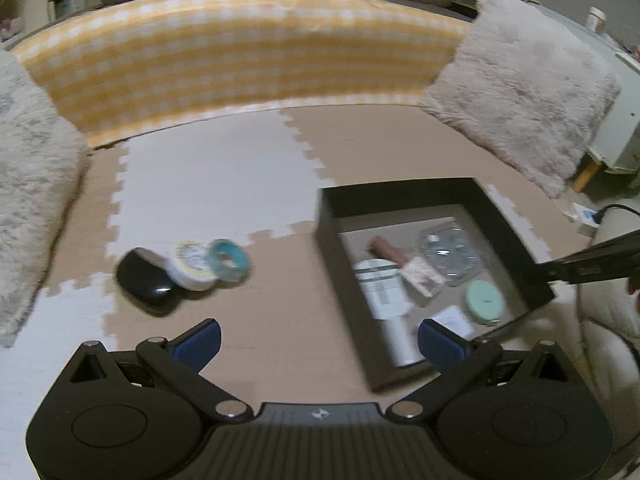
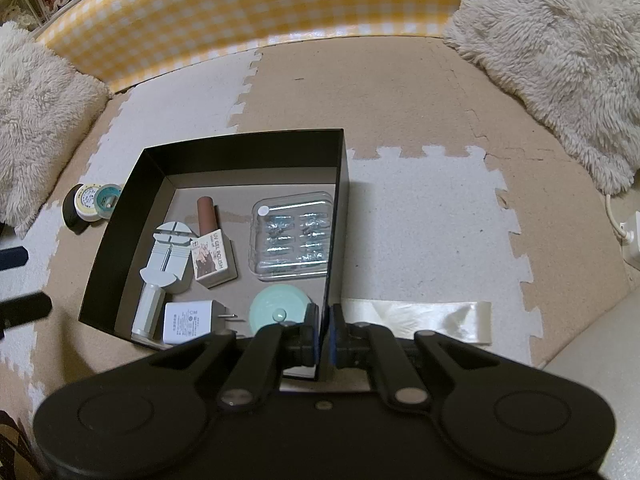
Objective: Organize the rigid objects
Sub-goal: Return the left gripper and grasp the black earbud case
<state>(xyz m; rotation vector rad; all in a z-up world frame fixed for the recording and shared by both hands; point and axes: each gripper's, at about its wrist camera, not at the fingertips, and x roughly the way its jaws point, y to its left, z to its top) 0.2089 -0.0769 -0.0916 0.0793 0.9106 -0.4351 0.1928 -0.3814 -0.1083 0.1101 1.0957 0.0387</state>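
A black box (image 2: 248, 148) (image 1: 400, 196) sits on the foam mat. It holds a clear plastic case (image 2: 292, 236), a UV gel polish box (image 2: 212, 260), a brown tube (image 2: 207, 214), a mint round jar (image 2: 280, 312), a white charger (image 2: 188, 322) and a white-green tool (image 2: 164, 256). My right gripper (image 2: 325, 332) is shut on the box's right wall near the front corner. My left gripper (image 1: 318, 340) is open and empty above the mat. Left of the box lie a black object (image 1: 146, 280), a white tape roll (image 1: 194, 266) and a teal tape roll (image 1: 228, 260), touching each other.
A yellow checked cushion wall (image 1: 240, 52) runs along the back. Fluffy pillows lie at the left (image 1: 28, 184) and right (image 1: 528, 80). A cream ribbon strip (image 2: 424, 316) lies on the mat right of the box. A white plug and cable (image 2: 628, 236) are at the far right.
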